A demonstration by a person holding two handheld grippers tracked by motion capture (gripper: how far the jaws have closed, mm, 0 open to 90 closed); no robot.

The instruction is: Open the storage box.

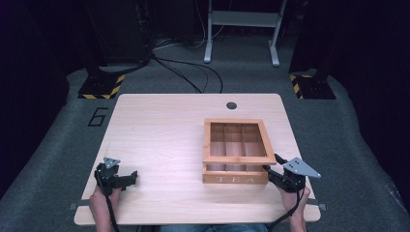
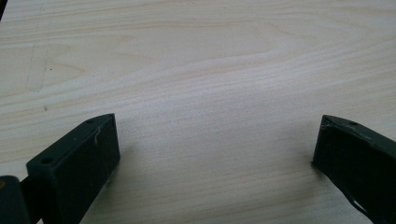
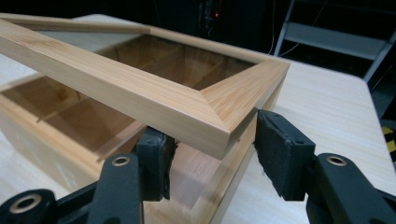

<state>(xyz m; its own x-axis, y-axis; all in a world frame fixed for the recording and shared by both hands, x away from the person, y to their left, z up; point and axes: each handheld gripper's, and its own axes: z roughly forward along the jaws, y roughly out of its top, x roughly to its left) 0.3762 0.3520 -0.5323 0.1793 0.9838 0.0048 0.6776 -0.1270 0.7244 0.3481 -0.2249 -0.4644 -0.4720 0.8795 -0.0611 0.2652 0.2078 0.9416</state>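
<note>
A wooden tea box (image 1: 235, 178) marked "TEA" on its front wall sat on the right half of the light wood table (image 1: 159, 140), close to the person's edge. Its framed lid (image 1: 239, 159) was raised at the near side, so a gap showed between the lid's front rail and the box wall below, and the dividers inside split the box into compartments.

The right gripper (image 1: 270, 172) stood at the box's near right corner. In the right gripper view its jaws straddled that corner of the lid (image 3: 219, 112) — one pad (image 3: 156, 161) sat under the lid frame, inside the box, the other pad (image 3: 280, 149) stood outside against the corner. The jaws were partly open; whether the pads pressed the wood could not be told, though the lid's corner lay between them.

The left gripper (image 1: 126, 179) rested low over the bare table near the left front edge, well apart from the box. Its jaws stood wide apart with nothing between them — just the wood grain of the tabletop (image 2: 210, 93).
</note>
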